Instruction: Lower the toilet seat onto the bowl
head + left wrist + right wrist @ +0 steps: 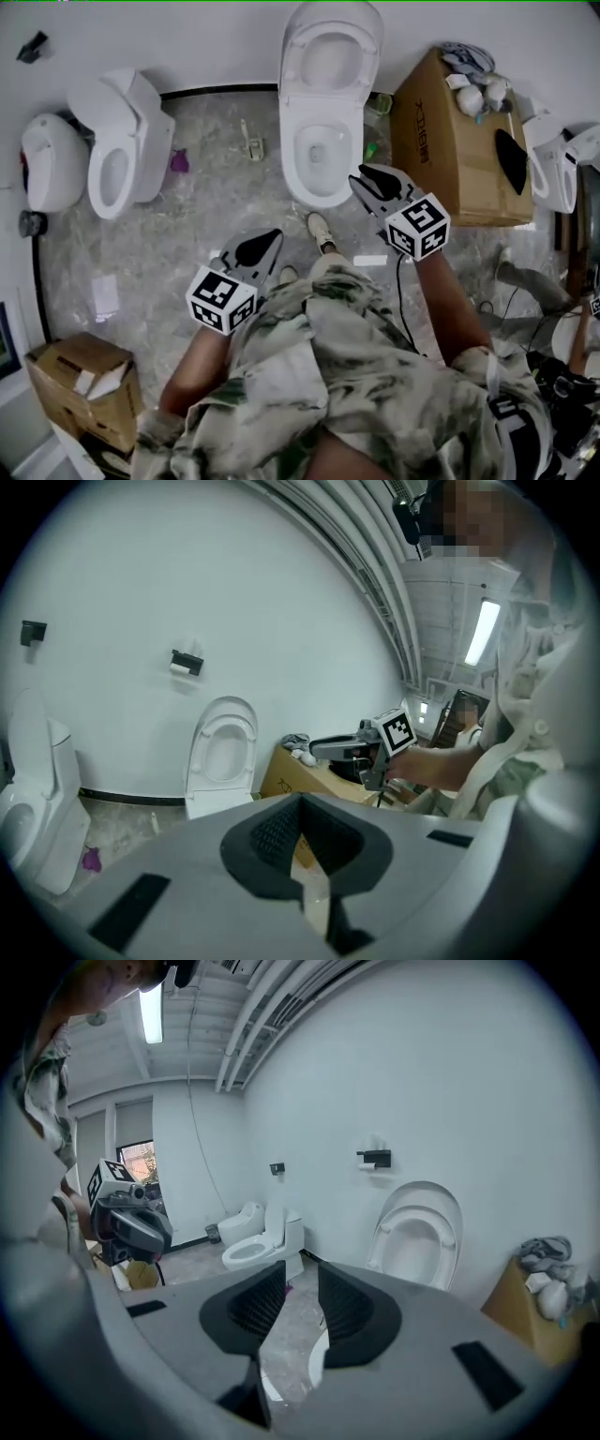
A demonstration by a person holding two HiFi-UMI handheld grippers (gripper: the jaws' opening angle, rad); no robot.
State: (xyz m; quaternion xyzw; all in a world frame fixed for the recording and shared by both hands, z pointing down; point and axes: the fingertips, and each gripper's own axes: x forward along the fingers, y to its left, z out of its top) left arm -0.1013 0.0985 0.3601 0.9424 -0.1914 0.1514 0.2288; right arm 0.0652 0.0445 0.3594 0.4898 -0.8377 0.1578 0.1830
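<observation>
Nearest, the left gripper (267, 242) keeps its jaws pressed together, empty. The right gripper (367, 183), jaws spread and empty, is nearer the white oval plastic toilet seat (295, 61), which stands upright at eleven o'clock behind the white ceramic bowl (290, 159).

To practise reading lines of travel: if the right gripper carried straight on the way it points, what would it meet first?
Probably the front rim of the white ceramic toilet bowl, seen through the open right gripper; the raised white plastic seat stands farther back. Depth is unclear.
</observation>
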